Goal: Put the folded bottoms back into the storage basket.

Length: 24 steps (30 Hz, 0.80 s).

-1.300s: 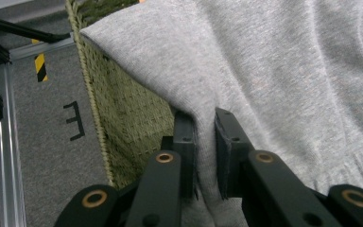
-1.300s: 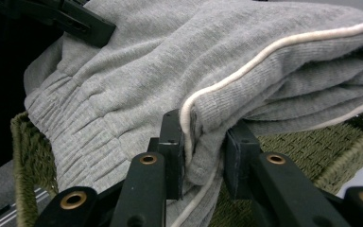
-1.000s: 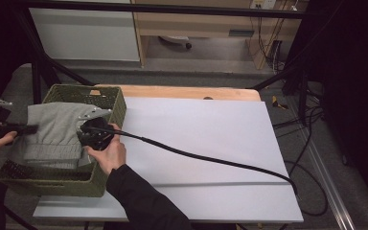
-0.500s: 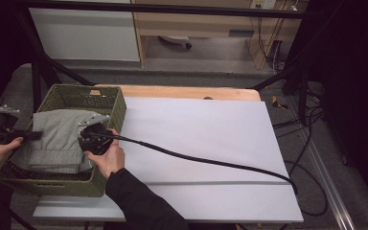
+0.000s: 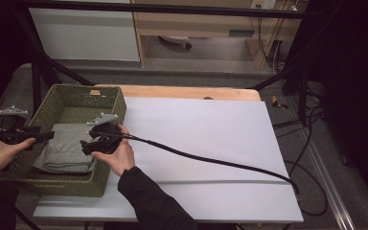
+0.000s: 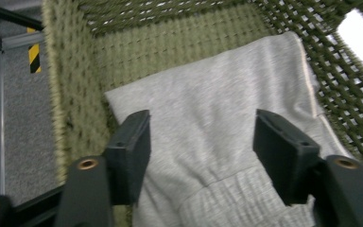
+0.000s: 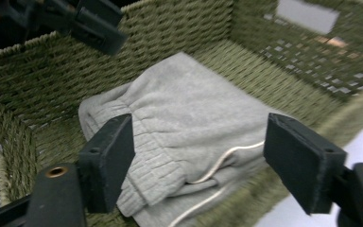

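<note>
A folded grey garment (image 5: 66, 149) with a ribbed waistband and a pale drawstring lies in the near half of a green woven basket (image 5: 88, 90) at the table's left. My left gripper (image 5: 47, 136) hovers over the garment's left edge, and my right gripper (image 5: 87, 146) over its right edge. In the left gripper view the left gripper (image 6: 201, 142) stands open above the garment (image 6: 217, 94), nothing pinched. The right gripper (image 7: 201, 151) is also open over the garment (image 7: 189, 118), just inside the basket wall (image 7: 184, 23). The left gripper's fingers (image 7: 99, 28) show at the far wall.
The basket sits on a white sheet (image 5: 211, 129) covering a wooden table (image 5: 187, 92). My right gripper's black cable (image 5: 211, 160) trails across the sheet to the right edge. Black frame poles (image 5: 38, 72) stand behind the basket. Floor cables (image 5: 311, 143) lie to the right.
The garment, held spread high over the basket a second ago, now rests low inside it. Both grippers have let go of it and stand open at its sides.
</note>
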Each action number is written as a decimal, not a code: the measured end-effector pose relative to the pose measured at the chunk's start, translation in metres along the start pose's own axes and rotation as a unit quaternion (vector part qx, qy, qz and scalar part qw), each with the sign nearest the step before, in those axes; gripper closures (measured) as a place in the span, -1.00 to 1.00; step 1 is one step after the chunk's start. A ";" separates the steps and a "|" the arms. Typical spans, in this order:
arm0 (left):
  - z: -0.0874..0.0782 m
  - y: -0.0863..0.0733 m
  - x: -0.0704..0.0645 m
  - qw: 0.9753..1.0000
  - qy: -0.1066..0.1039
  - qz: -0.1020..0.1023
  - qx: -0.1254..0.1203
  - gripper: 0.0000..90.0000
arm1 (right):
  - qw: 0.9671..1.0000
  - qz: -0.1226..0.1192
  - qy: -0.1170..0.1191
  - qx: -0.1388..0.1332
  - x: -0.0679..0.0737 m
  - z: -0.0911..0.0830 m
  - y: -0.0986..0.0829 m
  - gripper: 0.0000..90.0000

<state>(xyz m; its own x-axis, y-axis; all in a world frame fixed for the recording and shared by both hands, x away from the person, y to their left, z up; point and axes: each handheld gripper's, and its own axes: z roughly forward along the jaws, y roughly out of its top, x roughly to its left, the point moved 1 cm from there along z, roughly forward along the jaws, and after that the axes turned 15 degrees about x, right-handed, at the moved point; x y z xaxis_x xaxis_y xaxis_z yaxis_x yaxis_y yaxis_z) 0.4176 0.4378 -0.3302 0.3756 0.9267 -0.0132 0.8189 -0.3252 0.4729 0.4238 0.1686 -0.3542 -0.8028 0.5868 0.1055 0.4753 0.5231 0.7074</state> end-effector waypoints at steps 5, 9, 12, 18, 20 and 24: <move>0.001 0.002 -0.008 1.000 0.008 0.005 -0.007 -0.51 | 1.000 -0.010 0.001 0.003 -0.010 -0.018 -0.005 -0.70; 0.002 0.001 -0.015 1.000 0.002 0.005 -0.010 -0.68 | 1.000 -0.018 0.004 0.012 -0.020 -0.031 -0.014 -0.84; 0.003 -0.001 -0.019 1.000 -0.003 0.008 -0.016 -0.75 | 1.000 -0.015 0.000 0.022 -0.029 -0.039 -0.022 -0.87; 0.004 -0.002 -0.029 1.000 -0.009 0.012 -0.017 -0.90 | 1.000 -0.004 -0.004 0.029 -0.045 -0.051 -0.039 -0.88; 0.004 -0.003 -0.032 1.000 -0.012 0.018 -0.019 -0.91 | 0.999 -0.004 -0.005 0.031 -0.049 -0.055 -0.045 -0.89; 0.004 -0.001 -0.040 0.999 -0.023 0.027 -0.025 -0.93 | 0.999 -0.002 -0.003 0.036 -0.057 -0.063 -0.054 -0.90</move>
<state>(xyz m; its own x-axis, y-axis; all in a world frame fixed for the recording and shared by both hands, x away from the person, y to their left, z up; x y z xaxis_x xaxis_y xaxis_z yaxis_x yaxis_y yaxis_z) 0.4029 0.4003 -0.3337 0.4384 0.8984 -0.0259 0.7748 -0.3632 0.5176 0.4214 0.0676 -0.3541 -0.8021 0.5889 0.0987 0.4977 0.5680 0.6555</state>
